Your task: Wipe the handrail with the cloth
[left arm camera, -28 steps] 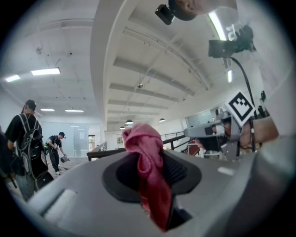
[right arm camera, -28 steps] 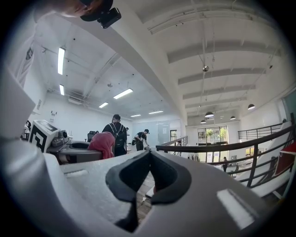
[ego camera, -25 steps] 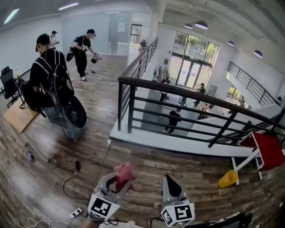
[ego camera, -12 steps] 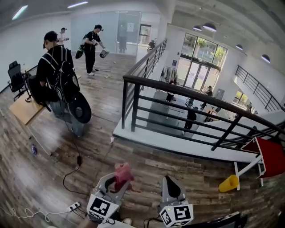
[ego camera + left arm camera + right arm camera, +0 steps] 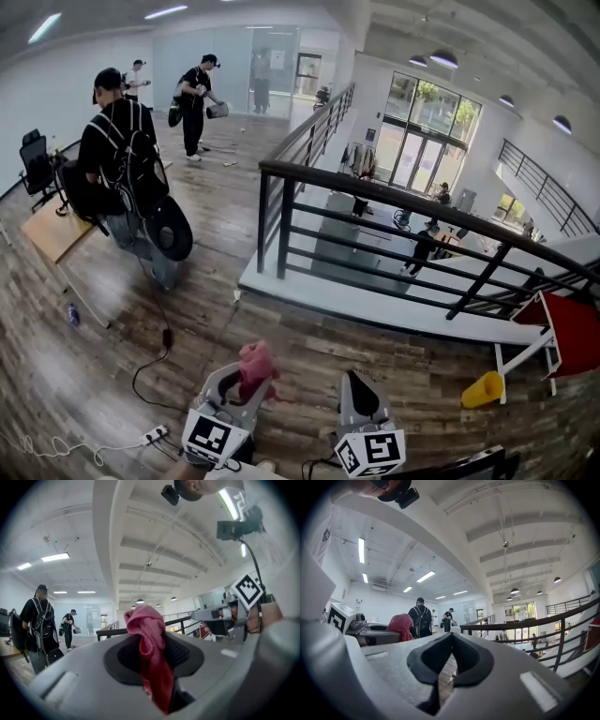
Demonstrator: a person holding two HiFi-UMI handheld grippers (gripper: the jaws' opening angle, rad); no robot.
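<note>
Cloth point(image 5: 255, 361), pink and bunched, is being pinched in the left claw point(image 5: 244, 380). Its jaws are clamping tight on the cloth so that a wad is sticking out past the tips, likely to present a soft face to the handrail point(image 5: 375, 194). Both claws are hovering low over the wooden floor point(image 5: 112, 347), well short of that rail. The right claw point(image 5: 450, 639) is sitting closed and empty, probably having no part in the wipe.
</note>
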